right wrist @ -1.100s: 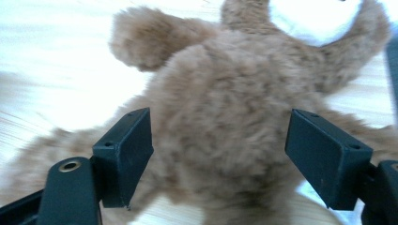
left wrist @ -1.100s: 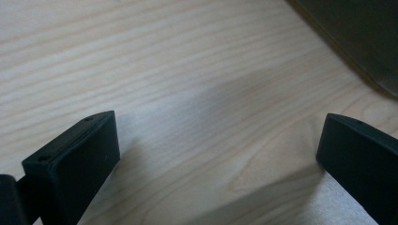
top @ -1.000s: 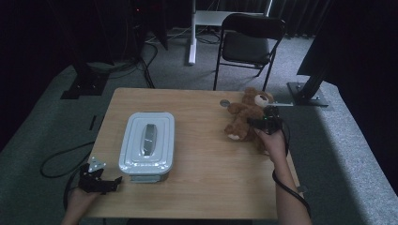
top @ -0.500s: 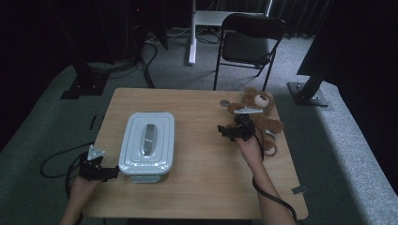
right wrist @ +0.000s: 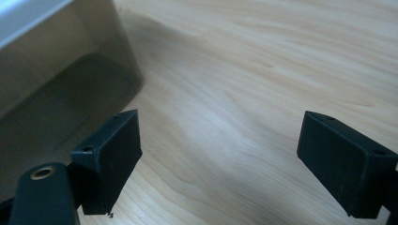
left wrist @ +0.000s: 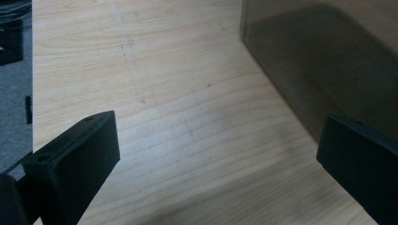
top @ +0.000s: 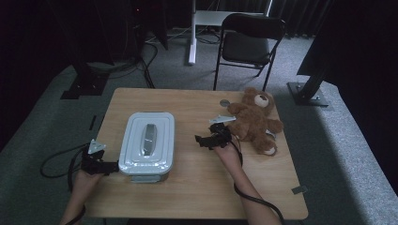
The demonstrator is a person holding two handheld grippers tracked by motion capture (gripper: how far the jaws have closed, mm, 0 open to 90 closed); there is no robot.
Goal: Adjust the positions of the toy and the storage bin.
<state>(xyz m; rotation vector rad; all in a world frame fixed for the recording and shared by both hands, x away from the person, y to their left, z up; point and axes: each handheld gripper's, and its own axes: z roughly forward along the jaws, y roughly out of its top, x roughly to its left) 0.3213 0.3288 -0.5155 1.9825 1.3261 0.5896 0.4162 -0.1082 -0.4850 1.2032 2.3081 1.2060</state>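
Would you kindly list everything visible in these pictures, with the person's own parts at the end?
Table: one, light wood, centre of the high view.
Lidded container: one, white-grey with a handle on the lid, left half of the table.
Teddy bear: one, brown, lying at the table's far right.
Small round thing: one, grey, on the table beside the bear's head; too small to identify.
Folding chair: one, black, on the floor beyond the table.
Floor cables: several, black, far left on the grey carpet.
Left gripper: one, black, jaws open, at the container's near left side.
Right gripper: one, black, jaws open and empty, between container and bear.
Forearms: two, entering from the bottom edge.
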